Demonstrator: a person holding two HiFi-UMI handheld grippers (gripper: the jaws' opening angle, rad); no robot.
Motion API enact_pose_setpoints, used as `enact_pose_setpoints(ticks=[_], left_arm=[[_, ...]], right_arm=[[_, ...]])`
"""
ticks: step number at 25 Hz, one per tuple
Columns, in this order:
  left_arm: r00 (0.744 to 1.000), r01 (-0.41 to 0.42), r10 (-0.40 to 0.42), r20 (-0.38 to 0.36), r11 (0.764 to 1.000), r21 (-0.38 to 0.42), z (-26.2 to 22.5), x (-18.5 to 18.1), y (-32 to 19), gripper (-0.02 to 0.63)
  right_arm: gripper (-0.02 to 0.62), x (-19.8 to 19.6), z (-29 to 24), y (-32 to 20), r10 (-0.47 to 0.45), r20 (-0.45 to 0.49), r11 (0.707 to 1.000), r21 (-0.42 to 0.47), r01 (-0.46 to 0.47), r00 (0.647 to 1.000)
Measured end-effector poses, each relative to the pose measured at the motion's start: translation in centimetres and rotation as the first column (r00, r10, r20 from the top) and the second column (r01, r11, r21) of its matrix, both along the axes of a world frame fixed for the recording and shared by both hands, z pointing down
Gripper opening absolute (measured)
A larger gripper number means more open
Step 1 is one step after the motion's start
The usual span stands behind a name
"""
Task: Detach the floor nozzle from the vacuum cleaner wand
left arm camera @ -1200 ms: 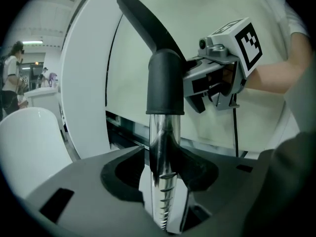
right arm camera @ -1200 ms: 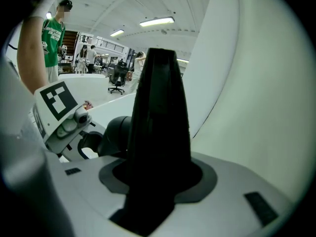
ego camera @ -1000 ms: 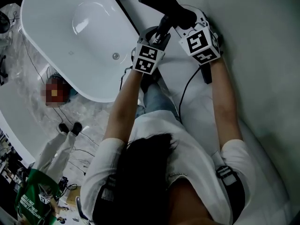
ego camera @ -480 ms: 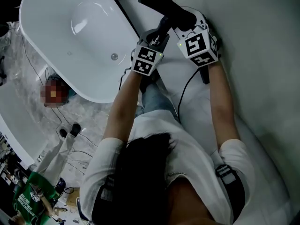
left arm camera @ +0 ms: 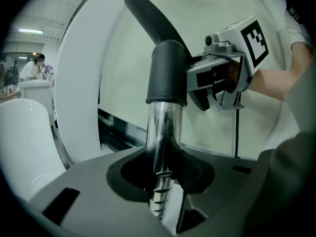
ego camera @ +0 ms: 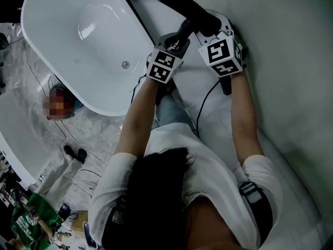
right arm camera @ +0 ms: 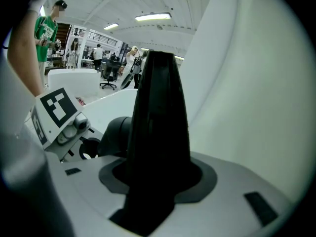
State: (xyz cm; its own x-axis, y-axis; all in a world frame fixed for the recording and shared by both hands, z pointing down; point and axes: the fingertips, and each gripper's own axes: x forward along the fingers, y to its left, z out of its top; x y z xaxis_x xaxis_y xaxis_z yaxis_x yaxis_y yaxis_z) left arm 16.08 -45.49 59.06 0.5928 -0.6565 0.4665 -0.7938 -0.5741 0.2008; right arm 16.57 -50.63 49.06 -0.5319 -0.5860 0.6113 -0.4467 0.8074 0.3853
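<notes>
Grip set on both sides of the joint

We have the left gripper (left arm camera: pixel 165 184) around the bright metal tube of the wand (left arm camera: pixel 164 132), just below the black collar (left arm camera: pixel 168 73). Its jaws have just been closing, and the tube now sits in their notch with the pads pressed against it. The right gripper (right arm camera: pixel 150 181) is clamped on the black neck of the nozzle (right arm camera: pixel 158 112), just past that collar, so each tool has one half of the coupling. We judge this is deliberate: one side steadies the tube while the other can pull or twist the neck free. The two parts are in front of us, to the right of the white bathtub (ego camera: pixel 60 61), and are still joined. The smooth tube could slip in the jaws, so a firm hold matters. We cannot tell whether there is a release catch.
</notes>
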Motion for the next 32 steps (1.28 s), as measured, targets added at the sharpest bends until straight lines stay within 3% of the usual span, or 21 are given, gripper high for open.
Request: enact_pose_setpoints(ticks=[11, 13, 15, 16, 20, 27, 32], left_arm=[[1.000, 0.007, -0.007, -0.008, 1.000, 0.028, -0.1, 0.0, 0.3, 0.124], [1.000, 0.027, -0.027, -0.008, 0.999, 0.019, -0.2, -0.9, 0.0, 0.124], [1.000, 0.027, -0.027, -0.012, 1.000, 0.010, -0.6, -2.1, -0.2, 0.124], [1.000, 0.021, -0.021, -0.016, 1.000, 0.005, -0.7, -2.4, -0.3, 0.124], [0.999, 0.034, -0.034, -0.022, 0.999, -0.008, -0.9, -3.4, -0.5, 0.124], [0.999, 0.020, -0.021, -0.028, 0.999, -0.031, -0.5, -3.7, -1.2, 0.124], [0.994, 0.066, -0.071, -0.078, 0.996, -0.057, -0.9, -4.3, -2.1, 0.137]], right_arm=[[0.207, 0.0, 0.2, 0.3, -0.015, 0.010, 0.998, -0.055, 0.016, 1.000], [0.207, 0.7, -2.4, -0.9, 0.063, 0.119, 0.998, -0.039, -0.059, 0.991], [0.207, 2.1, -8.2, -3.3, 0.156, 0.299, 0.988, -0.033, -0.153, 0.942], [0.207, 2.5, -11.0, -4.3, 0.163, 0.340, 0.986, -0.011, -0.169, 0.926], [0.207, 1.5, -15.2, -4.8, 0.111, 0.298, 0.987, 0.080, -0.140, 0.948], [0.207, 0.2, -13.3, -4.6, 0.139, 0.315, 0.988, 0.016, -0.151, 0.939], [0.207, -0.8, -12.0, -5.1, 0.158, 0.334, 0.987, -0.036, -0.155, 0.929]])
